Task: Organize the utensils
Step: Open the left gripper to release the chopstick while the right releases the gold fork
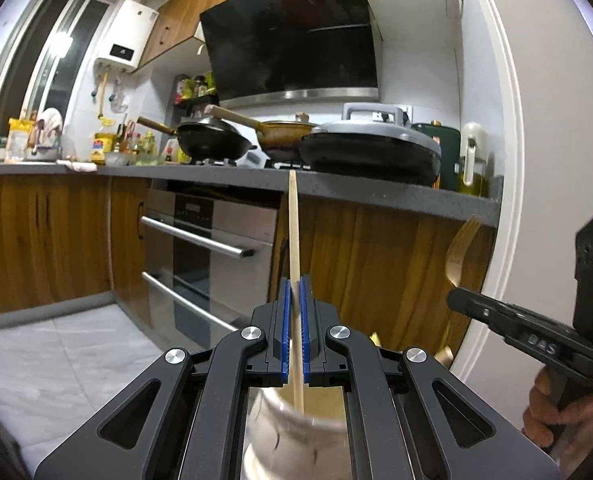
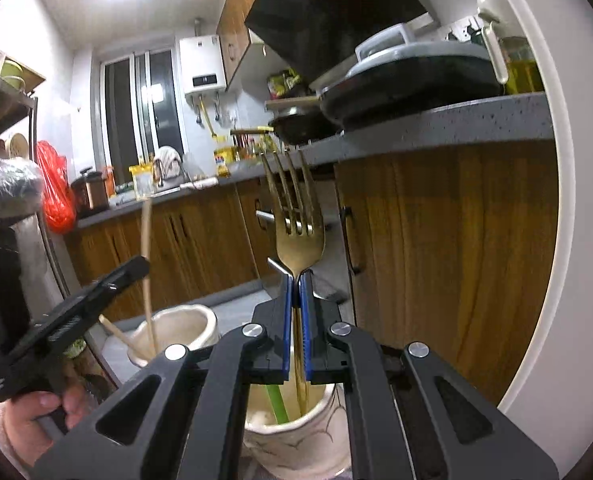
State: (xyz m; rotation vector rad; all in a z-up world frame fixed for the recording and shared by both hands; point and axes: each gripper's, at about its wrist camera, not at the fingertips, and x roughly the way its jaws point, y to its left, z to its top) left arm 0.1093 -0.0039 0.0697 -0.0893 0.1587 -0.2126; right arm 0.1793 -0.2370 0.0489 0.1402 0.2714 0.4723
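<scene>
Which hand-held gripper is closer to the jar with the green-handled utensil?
Right. The right hand-held gripper holds the fork directly above that jar; the left hand-held gripper is off to its side, over the other jar.

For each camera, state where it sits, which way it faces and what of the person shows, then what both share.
Left wrist: sits on the left gripper, facing the stove counter; it clamps a chopstick over a white holder; the right hand shows.
Right wrist: sits on the right gripper, facing the counter and window; it clamps a fork over a patterned holder; the left hand shows.
Shared: chopstick, fork, grey lidded pan.
</scene>
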